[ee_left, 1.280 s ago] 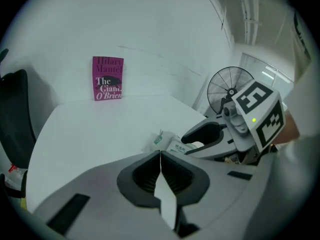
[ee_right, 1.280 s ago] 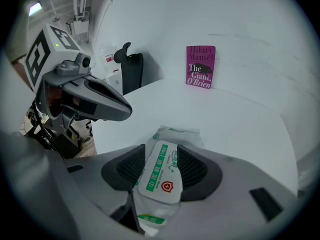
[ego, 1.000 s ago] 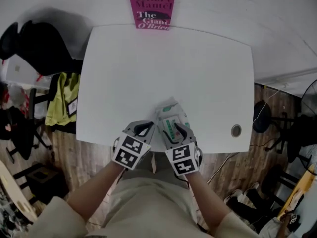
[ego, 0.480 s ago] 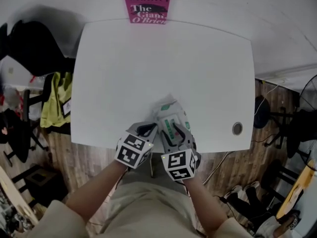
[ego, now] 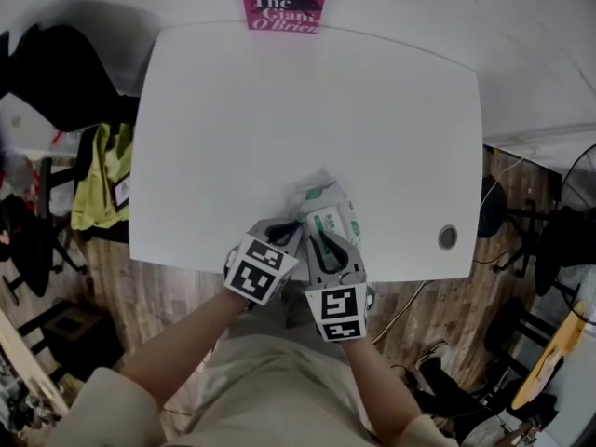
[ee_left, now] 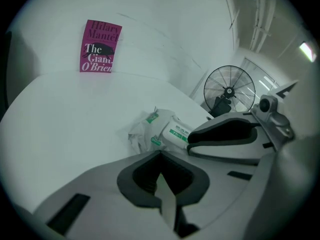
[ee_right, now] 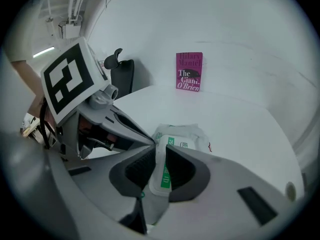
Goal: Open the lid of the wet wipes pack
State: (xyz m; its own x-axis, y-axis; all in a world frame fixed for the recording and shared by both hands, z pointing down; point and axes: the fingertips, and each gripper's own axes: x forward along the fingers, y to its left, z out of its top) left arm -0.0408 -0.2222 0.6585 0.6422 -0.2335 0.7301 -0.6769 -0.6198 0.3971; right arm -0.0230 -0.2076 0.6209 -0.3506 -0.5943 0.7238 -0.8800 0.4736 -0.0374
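Note:
The wet wipes pack [ego: 328, 214], crinkled white with green print, lies near the front edge of the white table [ego: 279, 119]. In the right gripper view the pack [ee_right: 182, 136] has its near end with the green-labelled lid standing between the pads. My right gripper [ego: 328, 247] [ee_right: 160, 171] comes at it from the near side, jaws closing, both pads touching the lid. My left gripper [ego: 279, 236] [ee_left: 162, 176] sits at the pack's left side, jaws together, its tip against the wrapper's edge. In the left gripper view the pack [ee_left: 160, 131] lies just beyond the jaws.
A magenta book [ego: 284, 3] [ee_left: 100, 46] [ee_right: 189, 71] stands at the table's far edge. A round cable hole [ego: 448, 237] is at the front right corner. A black chair [ego: 56, 73] and a floor fan [ee_left: 229, 91] stand beside the table.
My right gripper's jaws have closed in on the pack's near end. My left gripper has moved lower and closer to the pack's left side.

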